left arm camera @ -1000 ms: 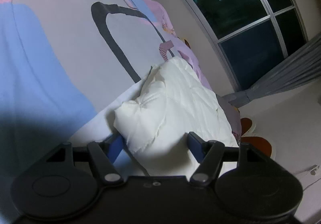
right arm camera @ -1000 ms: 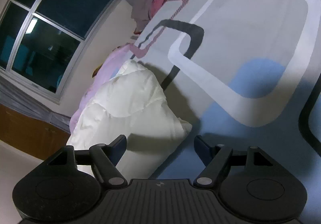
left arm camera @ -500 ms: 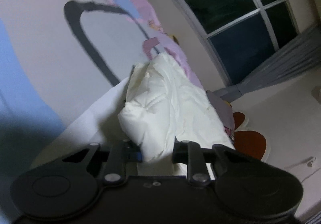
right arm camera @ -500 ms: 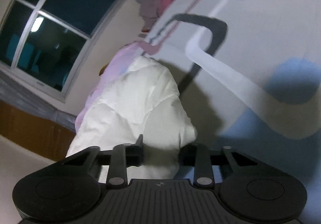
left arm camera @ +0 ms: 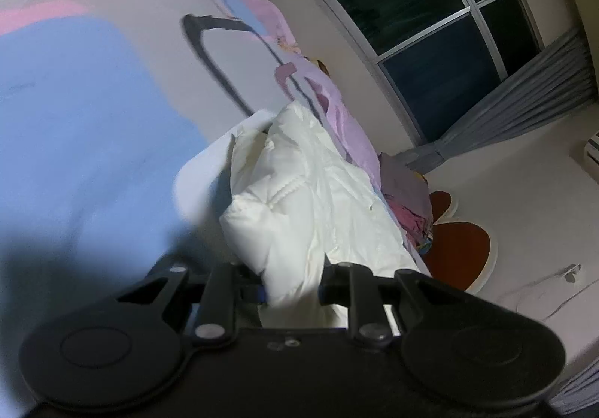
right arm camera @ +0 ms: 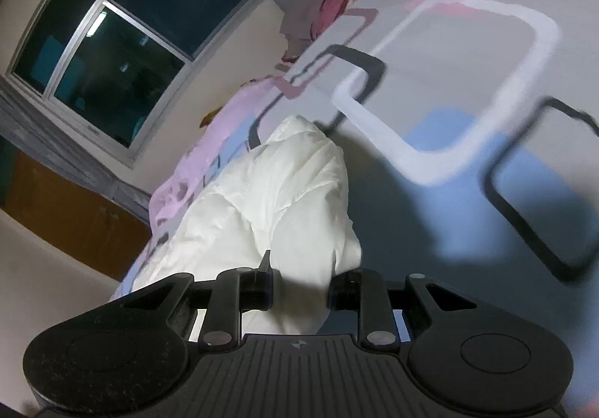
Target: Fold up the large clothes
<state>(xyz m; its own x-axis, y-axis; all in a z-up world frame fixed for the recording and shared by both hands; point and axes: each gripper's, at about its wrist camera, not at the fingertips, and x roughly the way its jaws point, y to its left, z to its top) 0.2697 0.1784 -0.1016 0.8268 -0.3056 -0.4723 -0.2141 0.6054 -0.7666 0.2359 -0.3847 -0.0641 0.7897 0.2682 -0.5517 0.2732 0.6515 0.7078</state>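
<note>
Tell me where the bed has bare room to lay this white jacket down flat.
Free: the patterned bedsheet beside the white jacket, away from the window. Crowded: the window-side edge, with a lilac cloth and a clothes pile.

White puffy jacket, bunched, lying on patterned bedsheet.

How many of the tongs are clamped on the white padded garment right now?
2. The left tongs pinch one end of the white padded garment on the patterned bedspread; the right tongs pinch another.
</note>
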